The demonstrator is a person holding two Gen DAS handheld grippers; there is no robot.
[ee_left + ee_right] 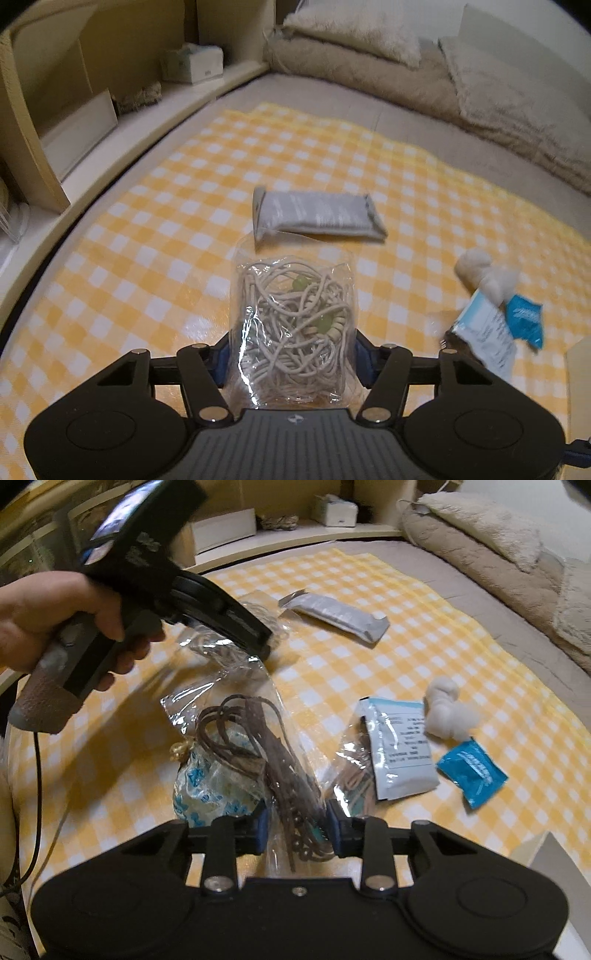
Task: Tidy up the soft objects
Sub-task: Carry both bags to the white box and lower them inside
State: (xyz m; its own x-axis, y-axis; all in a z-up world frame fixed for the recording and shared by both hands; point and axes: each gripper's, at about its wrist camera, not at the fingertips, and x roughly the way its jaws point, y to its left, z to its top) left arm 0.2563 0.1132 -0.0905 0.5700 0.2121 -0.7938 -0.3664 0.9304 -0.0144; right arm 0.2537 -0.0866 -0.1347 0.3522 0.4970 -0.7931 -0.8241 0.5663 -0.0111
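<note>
My left gripper [291,362] is shut on a clear bag of beige cord [295,325] with green beads, held above the yellow checked cloth [155,236]. My right gripper [295,827] is shut on a clear bag of dark brown cord [273,760]. The left gripper's body [147,572], held by a hand, shows at upper left in the right wrist view. A grey pouch [317,216] [336,613] lies beyond. A white cotton wad [448,712] [487,275], a white-blue sachet [399,753] and a blue packet [472,771] [524,319] lie to the right.
A blue-patterned white bundle [210,786] lies under the brown cord bag. Beige blankets and pillows [424,74] are piled at the back right. A low shelf [122,122] with a tissue box [192,62] runs along the left. A box corner [546,853] is at the lower right.
</note>
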